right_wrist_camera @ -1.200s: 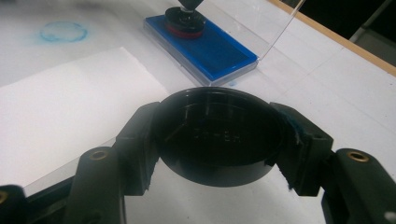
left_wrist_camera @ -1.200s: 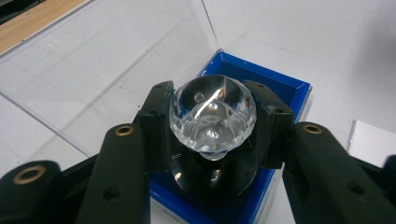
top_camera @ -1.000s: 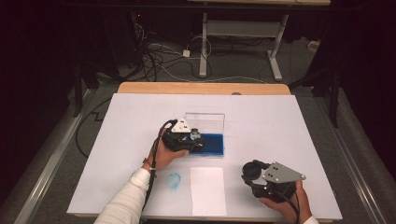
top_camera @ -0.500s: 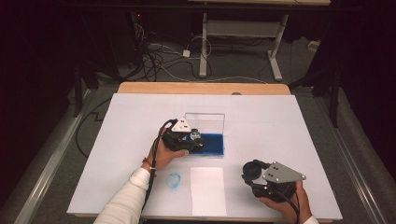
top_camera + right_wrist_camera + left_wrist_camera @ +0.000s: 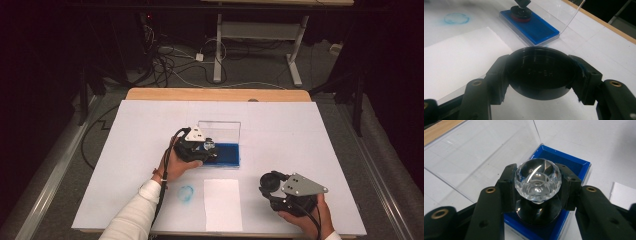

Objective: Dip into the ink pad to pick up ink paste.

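A stamp with a faceted clear knob (image 5: pixel 537 180) and a black round base (image 5: pixel 537 212) stands on the blue ink pad (image 5: pixel 566 162) of an open case. My left gripper (image 5: pixel 537 183) is shut on the knob, one jaw on each side. In the high view the left gripper (image 5: pixel 206 147) sits at the pad's (image 5: pixel 229 154) left end. My right gripper (image 5: pixel 541 75) is shut on a black round cap (image 5: pixel 541 70), held above the table at the front right (image 5: pixel 272 184). The right gripper view shows the stamp (image 5: pixel 521 12) on the pad (image 5: pixel 537 28) farther off.
The case's clear lid (image 5: pixel 220 130) stands upright behind the pad. A white paper sheet (image 5: pixel 222 202) lies near the front edge, with a blue ring print (image 5: pixel 186 193) on the table to its left. A wooden strip (image 5: pixel 215 94) runs along the far edge.
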Demonstrator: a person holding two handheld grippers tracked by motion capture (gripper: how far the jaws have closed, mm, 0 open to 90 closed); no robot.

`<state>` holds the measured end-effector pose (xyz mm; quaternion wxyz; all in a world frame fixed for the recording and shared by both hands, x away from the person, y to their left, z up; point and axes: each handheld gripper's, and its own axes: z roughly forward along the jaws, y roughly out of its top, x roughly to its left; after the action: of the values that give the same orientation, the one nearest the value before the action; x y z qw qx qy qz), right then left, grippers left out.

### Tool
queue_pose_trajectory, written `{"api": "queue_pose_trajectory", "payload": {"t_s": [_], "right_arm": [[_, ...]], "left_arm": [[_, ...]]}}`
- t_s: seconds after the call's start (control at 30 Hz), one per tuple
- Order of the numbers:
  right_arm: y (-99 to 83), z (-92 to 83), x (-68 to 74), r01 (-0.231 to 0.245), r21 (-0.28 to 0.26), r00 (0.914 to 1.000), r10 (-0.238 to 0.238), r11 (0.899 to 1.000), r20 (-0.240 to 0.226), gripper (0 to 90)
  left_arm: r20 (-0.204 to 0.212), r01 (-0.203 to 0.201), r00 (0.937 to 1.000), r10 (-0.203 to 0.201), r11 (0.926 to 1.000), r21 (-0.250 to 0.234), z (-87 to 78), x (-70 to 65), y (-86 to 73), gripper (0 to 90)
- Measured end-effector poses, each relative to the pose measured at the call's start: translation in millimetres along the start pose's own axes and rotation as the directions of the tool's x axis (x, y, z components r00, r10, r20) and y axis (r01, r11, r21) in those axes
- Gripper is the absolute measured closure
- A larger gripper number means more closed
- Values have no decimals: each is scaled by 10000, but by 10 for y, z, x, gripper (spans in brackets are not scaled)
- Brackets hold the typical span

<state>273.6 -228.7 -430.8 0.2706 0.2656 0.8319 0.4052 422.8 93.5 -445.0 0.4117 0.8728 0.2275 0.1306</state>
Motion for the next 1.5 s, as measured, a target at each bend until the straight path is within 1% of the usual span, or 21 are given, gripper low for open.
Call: {"api": "queue_pose_trajectory", "payload": {"t_s": [0.07, 0.13, 0.17, 0.27, 0.43, 0.5, 0.57, 0.67, 0.7, 0.77, 0.87, 0.9, 0.97, 1.03, 1.07, 1.13, 1.27, 1.3, 1.4, 1.5], "right_arm": [[0, -8, -6, -64, -30, 10000, 64, 10000, -7, 380], [-5, -10, -18, -68, -35, 10000, 68, 10000, 11, 379], [-7, -9, -24, -70, -29, 10000, 70, 10000, 30, 379], [-6, -15, -30, -98, -69, 9999, 98, 9999, 56, 379], [-2, -31, -38, -104, -124, 9999, 105, 9999, 90, 379], [-1, -38, -45, -143, -159, 9998, 145, 9998, 128, 379], [2, -46, -53, -127, -190, 9998, 130, 9997, 153, 379], [8, -64, -60, -183, -282, 9997, 188, 9994, 180, 379], [8, -67, -64, -179, -321, 9997, 185, 9993, 180, 379], [6, -69, -71, -180, -338, 9997, 186, 9993, 176, 380], [7, -67, -75, -183, -349, 9997, 189, 9992, 171, 379], [8, -67, -75, -192, -355, 9997, 198, 9992, 168, 379], [11, -66, -79, -196, -365, 9996, 202, 9991, 184, 379], [15, -63, -87, -184, -378, 9996, 191, 9991, 186, 380], [16, -62, -90, -194, -382, 9996, 202, 9991, 188, 380], [14, -61, -93, -201, -382, 9996, 208, 9991, 172, 379], [11, -70, -105, -218, -409, 9996, 226, 9989, 196, 380], [12, -73, -108, -231, -417, 9995, 240, 9989, 210, 379], [15, -79, -115, -217, -444, 9995, 227, 9988, 230, 380], [22, -79, -114, -199, -456, 9995, 210, 9988, 234, 380]], "left_arm": [[-61, 72, 10000, -72, 10000, 21, -17, -4, 5, 544], [122, 180, 9998, -178, 9997, -149, -55, 6, 2, 544], [2, 184, 9998, -184, 9996, -227, -82, 5, 9, 544], [-34, 225, 9997, -227, 9987, -456, -179, 15, 29, 544], [-40, 93, 9999, -96, 9971, -757, -350, -12, 43, 544], [-40, -20, 10000, 17, 9966, -821, -423, -36, 52, 544], [-137, -147, 9998, 137, 9967, -802, -474, -63, 72, 544], [-113, -377, 9993, 369, 9961, -800, -549, -120, 85, 544], [-50, -335, 9994, 332, 9960, -829, -572, -135, 82, 544], [-123, -511, 9987, 502, 9953, -825, -618, -158, 74, 544], [-86, -529, 9986, 523, 9948, -873, -678, -163, 57, 544], [-149, -520, 9986, 509, 9946, -901, -693, -169, 51, 544], [-104, -535, 9986, 527, 9941, -941, -722, -177, 44, 544], [-183, -549, 9984, 534, 9938, -970, -748, -196, 42, 544], [-115, -563, 9984, 554, 9933, -1010, -761, -199, 41, 544], [-140, -572, 9983, 561, 9931, -1021, -783, -217, 38, 544], [-19, -618, 9981, 619, 9929, -1017, -810, -245, 28, 544], [-8, -699, 9975, 702, 9930, -948, -816, -252, 29, 544], [18, -774, 9970, 779, 9923, -972, -833, -277, 34, 544], [58, -767, 9970, 777, 9920, -1000, -845, -293, 33, 545]]}}
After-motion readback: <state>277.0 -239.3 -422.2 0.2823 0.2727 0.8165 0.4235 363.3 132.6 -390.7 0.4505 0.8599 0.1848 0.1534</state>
